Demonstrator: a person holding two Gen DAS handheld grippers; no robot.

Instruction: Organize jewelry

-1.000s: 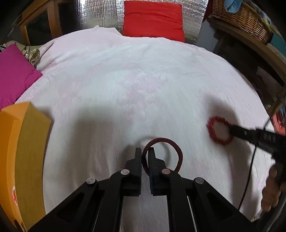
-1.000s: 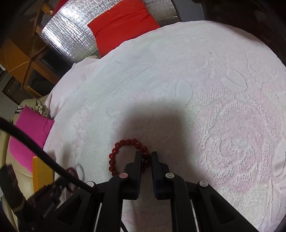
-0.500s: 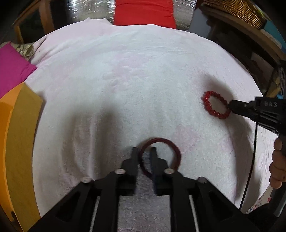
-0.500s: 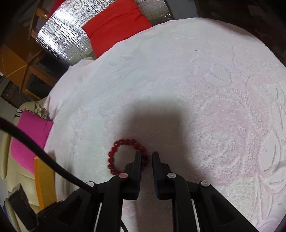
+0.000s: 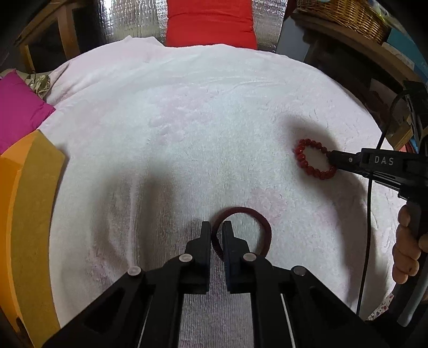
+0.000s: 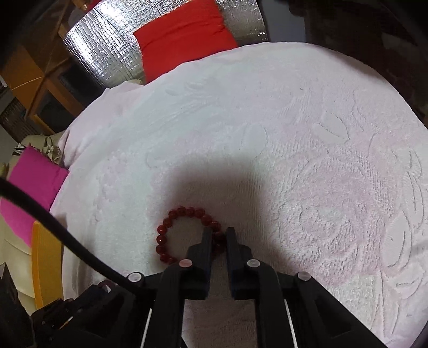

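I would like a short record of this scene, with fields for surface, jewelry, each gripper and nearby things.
surface: white blanket
jewelry 1: dark red ring bracelet, one side between the fingers of the left hand-held gripper
jewelry 2: red bead bracelet, one side between the fingers of the right hand-held gripper
nearby: orange box, pink cushion, red cushion

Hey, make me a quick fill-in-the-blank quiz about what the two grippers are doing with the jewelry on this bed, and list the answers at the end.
1. The left gripper has its fingers on either side of a smooth dark red ____.
2. The right gripper is closed on a bracelet made of round red ____.
3. Both pieces lie on a pale pink ____.
4. The orange box sits on the ____ side of the left wrist view.

Answers: bangle; beads; bedspread; left
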